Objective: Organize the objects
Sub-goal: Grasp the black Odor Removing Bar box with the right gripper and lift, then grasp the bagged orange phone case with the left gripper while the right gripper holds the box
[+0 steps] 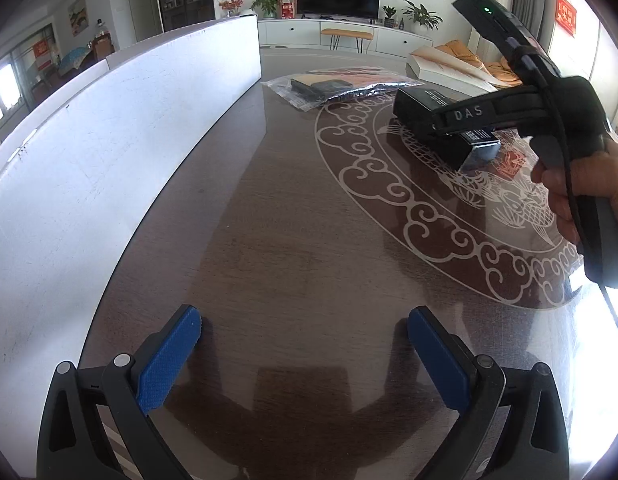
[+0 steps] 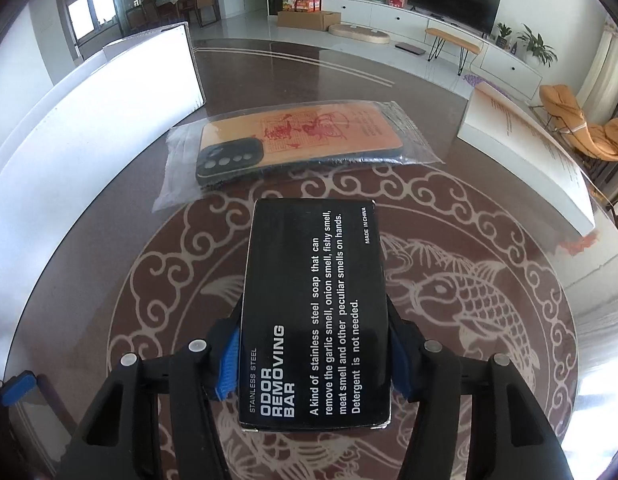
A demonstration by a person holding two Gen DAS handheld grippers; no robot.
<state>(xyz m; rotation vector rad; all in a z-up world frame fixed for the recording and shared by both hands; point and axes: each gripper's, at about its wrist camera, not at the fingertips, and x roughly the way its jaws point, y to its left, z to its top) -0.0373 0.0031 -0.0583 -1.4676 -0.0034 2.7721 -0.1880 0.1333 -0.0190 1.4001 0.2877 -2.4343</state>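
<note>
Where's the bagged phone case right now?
In the right wrist view the bagged phone case lies on the table just beyond the black box held by the right gripper.

Dark patterned table (image 2: 489, 240) carries bagged phone case (image 2: 297, 140), white boards (image 2: 89, 120).

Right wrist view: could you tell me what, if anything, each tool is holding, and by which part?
The right tool clamps the black odor-removing-bar box across its two long sides, near the end closest to the camera. The left tool is open and holds nothing.
</note>
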